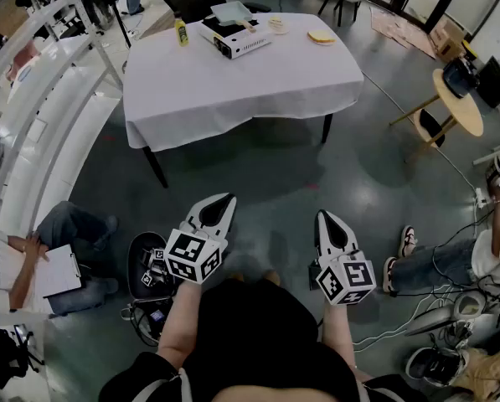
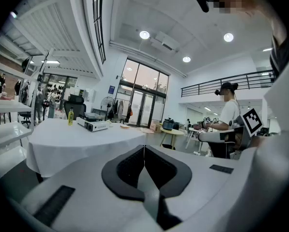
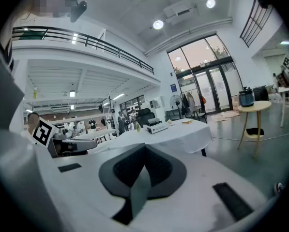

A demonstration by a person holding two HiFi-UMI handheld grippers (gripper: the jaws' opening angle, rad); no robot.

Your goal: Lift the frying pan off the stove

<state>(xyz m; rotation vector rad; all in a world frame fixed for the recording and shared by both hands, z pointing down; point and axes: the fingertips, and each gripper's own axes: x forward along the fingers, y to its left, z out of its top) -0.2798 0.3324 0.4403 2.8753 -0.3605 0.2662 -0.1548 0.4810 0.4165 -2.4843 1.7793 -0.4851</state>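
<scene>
Step in hand: the approach, with nothing gripped yet.

- **Claws:** The left claw [image 1: 225,199] is clenched with its pads meeting, and it is empty. The right claw [image 1: 324,217] is likewise clenched on nothing. Both are held low near the body, well apart from the worktop [image 1: 233,90] at 12 o'clock.
- **Task's things:** The stove [image 1: 235,40] sits toward the worktop's far edge. A pale pan [image 1: 231,12] appears to rest on top of it, but its handle is too small to make out. A bottle [image 1: 182,30] stands near the stove at its 9 o'clock.
- **Judgement:** Walk in and open one claw before reaching. Find the handle, grip it close to the pan body, and lift straight up and level. If the stove shifts, steady it with the other claw.
</scene>
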